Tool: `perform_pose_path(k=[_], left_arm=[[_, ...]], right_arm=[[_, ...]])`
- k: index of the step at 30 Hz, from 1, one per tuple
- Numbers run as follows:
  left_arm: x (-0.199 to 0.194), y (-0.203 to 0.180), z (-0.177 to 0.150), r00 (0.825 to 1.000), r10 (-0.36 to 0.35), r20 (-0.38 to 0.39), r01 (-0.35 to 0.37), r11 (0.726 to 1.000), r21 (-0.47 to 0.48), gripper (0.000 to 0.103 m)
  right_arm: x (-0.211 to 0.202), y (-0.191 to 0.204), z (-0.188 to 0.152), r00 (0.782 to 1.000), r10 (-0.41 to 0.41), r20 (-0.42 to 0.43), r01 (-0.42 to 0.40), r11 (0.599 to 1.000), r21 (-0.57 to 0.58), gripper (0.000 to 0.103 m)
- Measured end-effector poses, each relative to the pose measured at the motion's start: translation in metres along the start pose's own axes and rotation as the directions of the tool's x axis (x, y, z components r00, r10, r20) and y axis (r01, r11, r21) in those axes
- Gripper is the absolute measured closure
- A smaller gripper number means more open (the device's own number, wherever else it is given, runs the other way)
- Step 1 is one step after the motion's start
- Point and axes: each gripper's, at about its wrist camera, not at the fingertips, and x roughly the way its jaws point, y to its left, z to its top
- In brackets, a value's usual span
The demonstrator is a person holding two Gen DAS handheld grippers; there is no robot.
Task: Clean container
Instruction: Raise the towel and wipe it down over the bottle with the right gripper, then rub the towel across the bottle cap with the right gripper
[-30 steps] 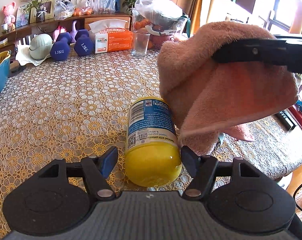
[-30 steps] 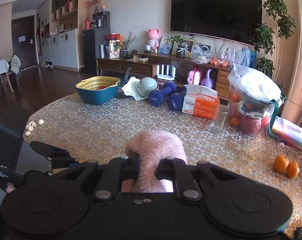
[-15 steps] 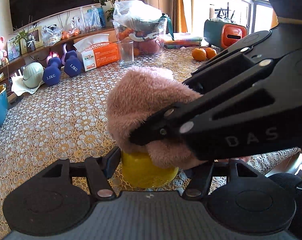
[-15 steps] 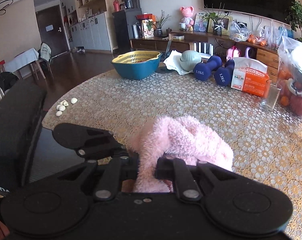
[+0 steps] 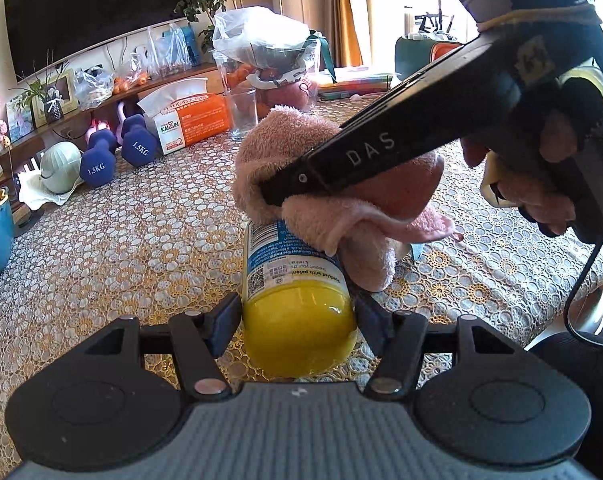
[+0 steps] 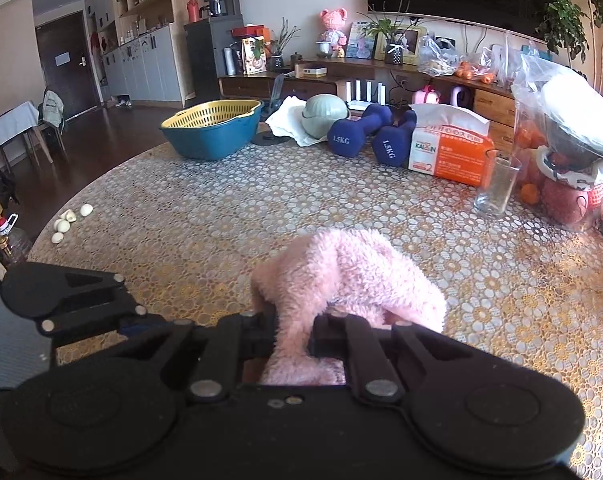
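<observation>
Jaws of the left gripper (image 5: 299, 314) clamp the yellow bottle (image 5: 297, 300), lying sideways just above the surface (image 5: 121, 240). Right gripper (image 6: 292, 330) jaws pinch a pink cloth (image 5: 341, 192), pressed onto the bottle's far end.

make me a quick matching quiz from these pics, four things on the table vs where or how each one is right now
Things:
1. yellow bottle
2. pink cloth
3. drinking glass
4. dumbbells

States:
a. standing empty beside the orange tissue box
b. clamped in the right gripper
c. lying at the far edge, marked 1.5KG
d. held between the left gripper fingers

Pairs: 1-d, 2-b, 3-a, 4-c
</observation>
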Motion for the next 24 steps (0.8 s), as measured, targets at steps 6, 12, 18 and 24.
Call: perform_pose_path(k=[6,12,18,24], left_arm=[[0.001,0.0,0.001,1.0,0.001,-0.003,-0.001,1.0,0.02,0.041],[0.001,0.002,0.0,1.0,0.0,-0.002,0.0,1.0,0.012,0.041],[0.001,0.002,0.0,1.0,0.001,-0.002,-0.001,1.0,0.022,0.041],[0.002,0.005,0.002,1.0,-0.005,-0.007,0.005,1.0,0.007,0.041]], right_arm=[[0.005,-0.019,0.002,0.999,-0.036,-0.007,0.036,0.998,0.044,0.09],[0.017,-0.034,-0.011,0.996,-0.066,-0.053,0.072,0.991,0.111,0.09],[0.015,-0.027,-0.024,0.99,-0.117,-0.084,0.121,0.992,0.045,0.091],[-0.019,-0.022,-0.013,0.99,-0.138,-0.015,0.138,0.99,0.02,0.091]])
